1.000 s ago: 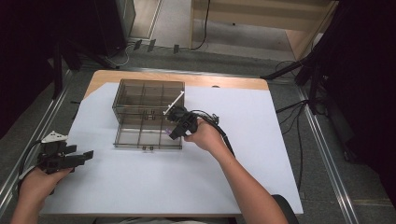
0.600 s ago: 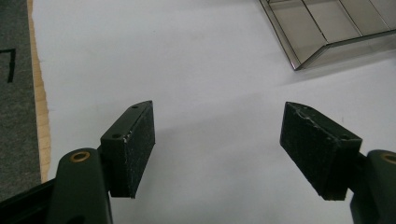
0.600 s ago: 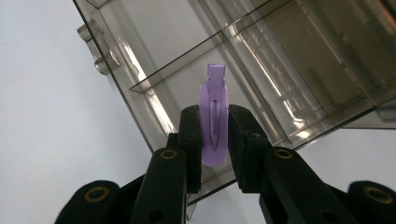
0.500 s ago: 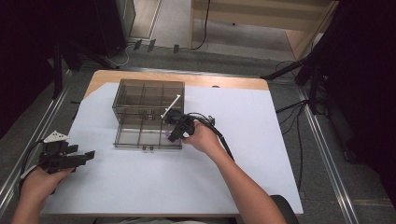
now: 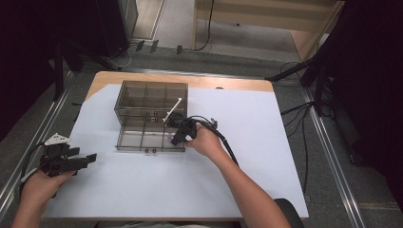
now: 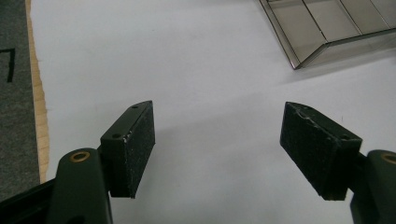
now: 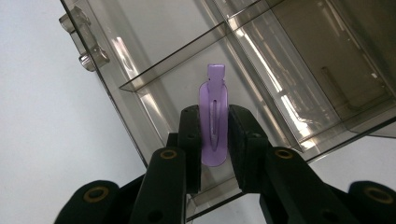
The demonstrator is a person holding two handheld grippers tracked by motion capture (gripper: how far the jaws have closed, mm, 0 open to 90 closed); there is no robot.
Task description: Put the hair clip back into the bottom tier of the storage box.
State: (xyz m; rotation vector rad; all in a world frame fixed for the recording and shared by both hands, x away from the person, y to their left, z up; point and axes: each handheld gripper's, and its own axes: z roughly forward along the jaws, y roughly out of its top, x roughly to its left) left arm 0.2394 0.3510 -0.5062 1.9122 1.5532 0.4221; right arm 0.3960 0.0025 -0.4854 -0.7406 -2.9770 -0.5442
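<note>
Right gripper [image 7: 214, 140] pinched purple clip [image 7: 213, 122] upright over box [image 5: 151, 116] corner cell, likely for dropping in; left gripper [image 6: 233, 149] idled wide, well clear of box

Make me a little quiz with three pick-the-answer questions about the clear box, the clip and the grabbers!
1. Where is the hair clip?
A. between the right gripper's jaws, over the compartment box
B. on the white paper
C. in the left gripper

2. What colour is the hair clip?
A. green
B. purple
C. red

3. How do the left gripper's jaws stand?
A. shut on a pen
B. shut on the box
C. wide open, holding nothing

Answers: 1 A, the right gripper view shows both pads pressed on the clip above a compartment. 2 B, it is pale purple there. 3 C, the left gripper view shows bare paper between its spread pads.
</note>
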